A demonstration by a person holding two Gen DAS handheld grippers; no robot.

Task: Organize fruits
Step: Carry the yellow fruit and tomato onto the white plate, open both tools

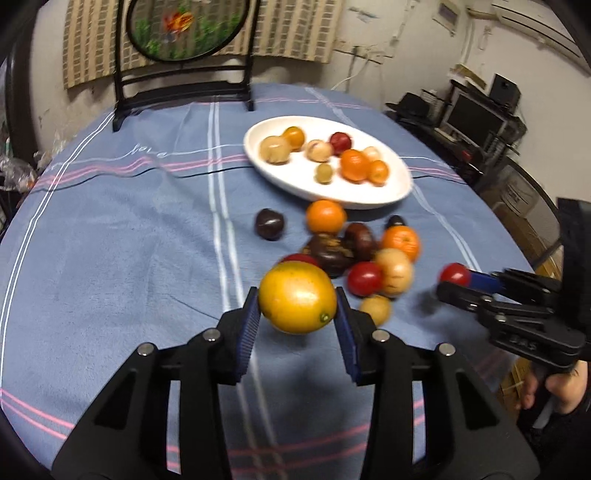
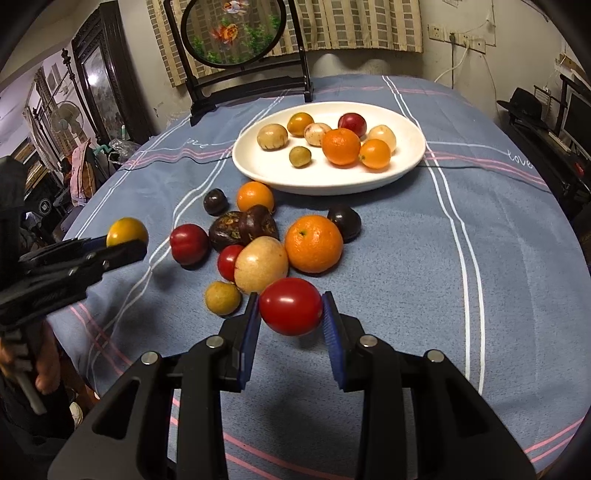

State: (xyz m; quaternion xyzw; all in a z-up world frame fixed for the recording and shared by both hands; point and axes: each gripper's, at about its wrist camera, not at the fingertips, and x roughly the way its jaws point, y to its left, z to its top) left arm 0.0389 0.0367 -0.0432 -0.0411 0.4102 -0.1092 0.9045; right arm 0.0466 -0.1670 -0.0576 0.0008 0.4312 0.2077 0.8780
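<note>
My left gripper (image 1: 295, 295) is shut on a yellow-orange fruit (image 1: 297, 297) and holds it clear of the blue cloth; the right wrist view shows this gripper (image 2: 127, 240) and the fruit (image 2: 127, 230) at the left. My right gripper (image 2: 290, 300) is shut on a red fruit (image 2: 290, 311), also lifted; it shows in the left wrist view as the gripper (image 1: 452, 281) with that fruit (image 1: 455, 274). Between the two grippers lies a loose pile of fruit (image 2: 314, 243): oranges, dark, red and tan ones. Beyond it a white plate (image 2: 332, 186) holds several fruits.
A black stand with a round goldfish picture (image 2: 236, 33) stands at the table's far edge. A desk with a monitor (image 1: 476, 118) is off to the right. A person's hand (image 2: 44, 369) grips the left tool's handle. The cloth (image 2: 498, 258) right of the pile is bare.
</note>
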